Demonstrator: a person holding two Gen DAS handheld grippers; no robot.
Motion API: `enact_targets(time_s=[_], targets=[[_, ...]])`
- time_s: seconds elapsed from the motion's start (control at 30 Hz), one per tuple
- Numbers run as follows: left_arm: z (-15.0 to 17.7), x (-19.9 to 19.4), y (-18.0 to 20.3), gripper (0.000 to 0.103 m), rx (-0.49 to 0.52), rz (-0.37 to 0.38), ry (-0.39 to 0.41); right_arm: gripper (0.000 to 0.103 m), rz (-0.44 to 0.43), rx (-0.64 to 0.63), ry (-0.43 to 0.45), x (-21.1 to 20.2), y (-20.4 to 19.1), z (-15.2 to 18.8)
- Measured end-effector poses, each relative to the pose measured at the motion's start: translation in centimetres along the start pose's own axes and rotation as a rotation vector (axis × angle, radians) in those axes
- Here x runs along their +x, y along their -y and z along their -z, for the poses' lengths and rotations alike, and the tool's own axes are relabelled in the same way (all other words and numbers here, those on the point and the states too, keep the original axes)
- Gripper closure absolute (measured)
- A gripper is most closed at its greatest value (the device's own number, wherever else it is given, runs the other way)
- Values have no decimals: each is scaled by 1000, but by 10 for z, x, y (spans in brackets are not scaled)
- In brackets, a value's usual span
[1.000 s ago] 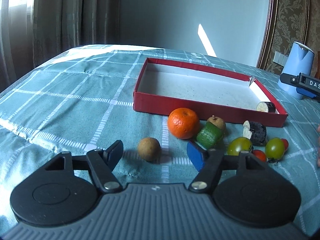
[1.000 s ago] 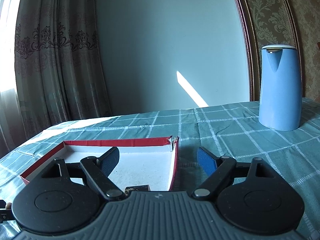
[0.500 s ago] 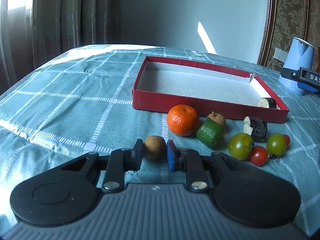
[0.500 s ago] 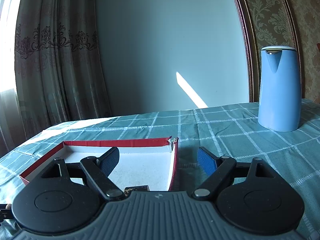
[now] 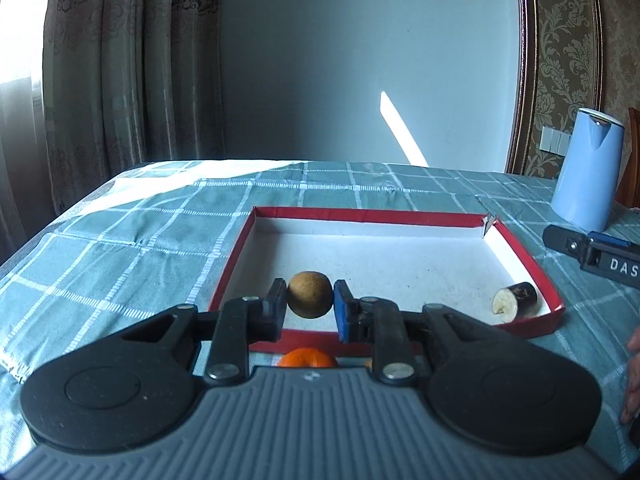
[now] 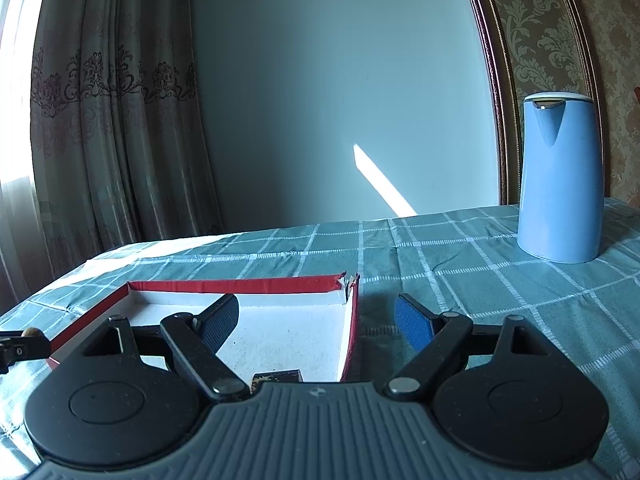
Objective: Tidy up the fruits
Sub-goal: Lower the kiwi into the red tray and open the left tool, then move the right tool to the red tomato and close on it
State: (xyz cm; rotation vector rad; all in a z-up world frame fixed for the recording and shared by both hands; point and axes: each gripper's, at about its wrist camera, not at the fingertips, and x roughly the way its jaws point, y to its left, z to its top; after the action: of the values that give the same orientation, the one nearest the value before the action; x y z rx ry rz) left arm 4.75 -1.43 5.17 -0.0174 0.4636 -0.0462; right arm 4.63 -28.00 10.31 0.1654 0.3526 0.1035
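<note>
Aloft, round longan (image 5: 310,294) between left jaws.

Pale blue-grey wall (image 5: 340,60) ahead, crossed by slanting sunbeam (image 5: 402,130). Patterned curtains (image 5: 120,72) far left of fingers, bright window behind. Damask wallpaper (image 6: 560,20) right. Checked teal tablecloth (image 5: 120,248) below.

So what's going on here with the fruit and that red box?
A person is sorting fruit into the red box. The left hand-held gripper is shut on a small brown round fruit, held over the box's near edge. A dark cut piece already lies in the box's right corner, and an orange waits outside. The right hand-held gripper is open and holds nothing.
</note>
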Motion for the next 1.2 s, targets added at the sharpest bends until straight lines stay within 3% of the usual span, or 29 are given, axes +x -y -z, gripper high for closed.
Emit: enact_targets(time_s=[0.13, 0.3, 0.47, 0.8, 0.93, 1.1, 1.2], targets=[[-11, 27, 4, 81, 18, -20, -3, 18, -2, 2, -1, 0, 0, 0], [-5, 60, -2, 81, -9, -30, -79, 18, -16, -1, -6, 1, -2, 0], [4, 68, -2, 80, 22, -66, -77, 18, -11, -26, -29, -5, -8, 1], [9, 72, -1, 76, 38, -64, -52, 18, 5, -36, -260, -69, -12, 50], [10, 72, 1, 74, 50, -64, -48, 18, -2, -55, -249, -78, -16, 59], [8, 62, -4, 64, 30, -62, -48, 16, 3, 31, -301, -68, -2, 59], [9, 43, -10, 48, 6, -53, -10, 16, -15, 81, -302, -67, 5, 58]])
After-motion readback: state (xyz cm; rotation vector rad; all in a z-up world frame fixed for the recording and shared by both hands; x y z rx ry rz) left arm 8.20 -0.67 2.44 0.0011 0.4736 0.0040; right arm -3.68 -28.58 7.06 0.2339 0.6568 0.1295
